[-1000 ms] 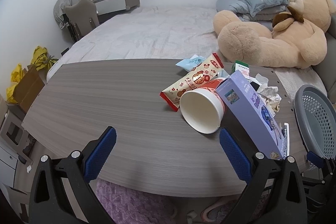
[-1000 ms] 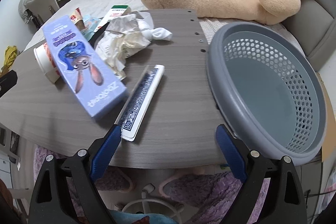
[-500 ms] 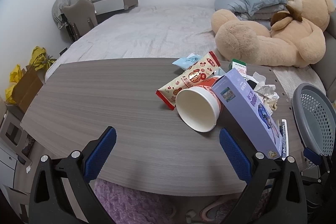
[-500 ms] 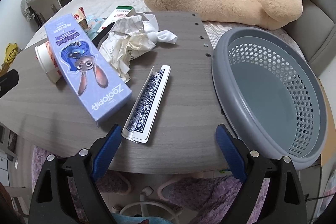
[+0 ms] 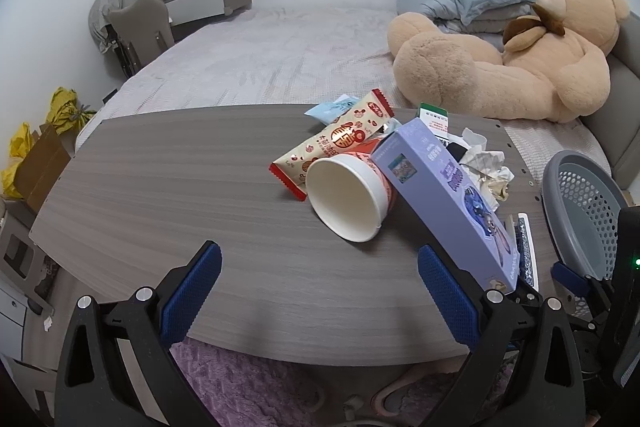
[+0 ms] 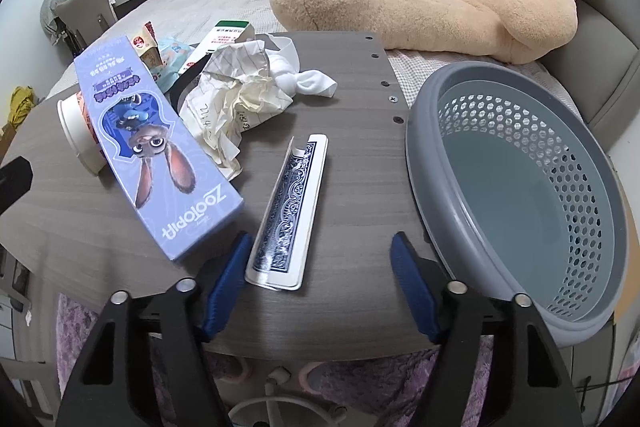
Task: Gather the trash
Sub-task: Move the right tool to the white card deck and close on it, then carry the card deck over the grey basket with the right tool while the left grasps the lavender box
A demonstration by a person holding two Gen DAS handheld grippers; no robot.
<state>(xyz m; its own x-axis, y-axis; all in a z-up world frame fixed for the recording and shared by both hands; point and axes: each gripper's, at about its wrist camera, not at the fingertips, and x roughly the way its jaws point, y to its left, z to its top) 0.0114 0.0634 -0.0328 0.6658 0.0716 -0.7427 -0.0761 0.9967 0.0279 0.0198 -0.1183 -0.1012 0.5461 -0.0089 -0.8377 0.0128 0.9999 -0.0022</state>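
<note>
My right gripper point(image 6: 320, 267) has advanced, jaws spread, around the flat blue patterned card box point(image 6: 289, 211) at lower centre; left gripper point(image 5: 320, 291) waits spread; grey perforated plastic basket point(image 6: 520, 187) still empty.

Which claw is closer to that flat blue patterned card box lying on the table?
Right. The right claw is open at the blue patterned card box's near end. The left claw is open by the paper cup, with the purple box between.
</note>
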